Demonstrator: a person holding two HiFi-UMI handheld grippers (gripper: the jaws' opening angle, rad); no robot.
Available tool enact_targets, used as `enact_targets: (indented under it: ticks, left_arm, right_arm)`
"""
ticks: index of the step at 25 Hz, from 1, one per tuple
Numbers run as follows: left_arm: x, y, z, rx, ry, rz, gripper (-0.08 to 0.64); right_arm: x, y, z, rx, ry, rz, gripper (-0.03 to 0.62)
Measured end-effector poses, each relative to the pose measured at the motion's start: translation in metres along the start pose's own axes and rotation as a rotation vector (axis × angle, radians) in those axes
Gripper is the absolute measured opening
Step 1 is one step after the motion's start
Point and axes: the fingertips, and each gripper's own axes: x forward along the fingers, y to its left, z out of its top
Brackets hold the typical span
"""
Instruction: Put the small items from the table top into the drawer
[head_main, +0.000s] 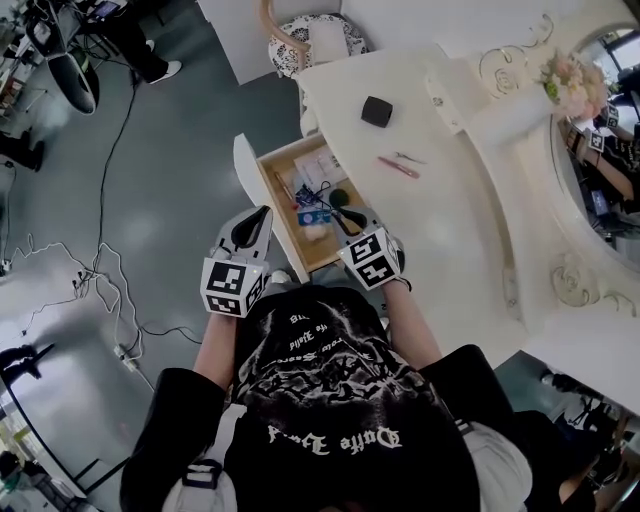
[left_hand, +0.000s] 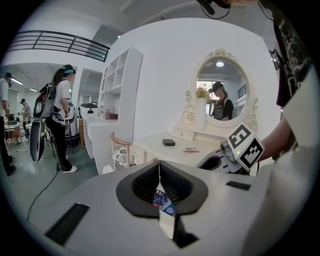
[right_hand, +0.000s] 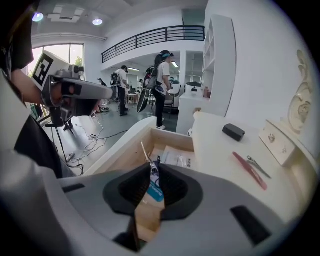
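Observation:
The wooden drawer (head_main: 290, 149) of the white dressing table (head_main: 450, 230) stands pulled out and holds several small things, among them a blue packet (head_main: 314, 215) and a thin stick (right_hand: 145, 151). On the table top lie a black box (head_main: 376, 110), a pink nail file (head_main: 398, 167) and small metal tweezers (head_main: 410, 158). My right gripper (right_hand: 152, 164) hangs over the drawer, its jaws pinched on a small dark thing that I cannot identify. My left gripper (left_hand: 159, 167) hovers at the drawer's front left, shut and empty.
A patterned chair (head_main: 310, 40) stands beyond the drawer. An oval mirror (head_main: 600, 160) and a vase of flowers (head_main: 575, 85) sit at the table's back. Cables (head_main: 100, 280) trail over the grey floor to the left, and people stand in the room behind.

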Motion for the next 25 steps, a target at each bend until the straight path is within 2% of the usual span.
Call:
enact_targets:
  ticks: [19, 25]
  left_arm:
    - [-0.033, 0.033, -0.007, -0.065, 0.003, 0.175, 0.017]
    - [-0.04, 0.035, -0.012, -0.08, 0.014, 0.215, 0.017]
  right_arm:
    - [0.049, 0.02, -0.024, -0.08, 0.16, 0.113, 0.061]
    - [0.06, 0.02, -0.027, -0.082, 0.172, 0.129, 0.061]
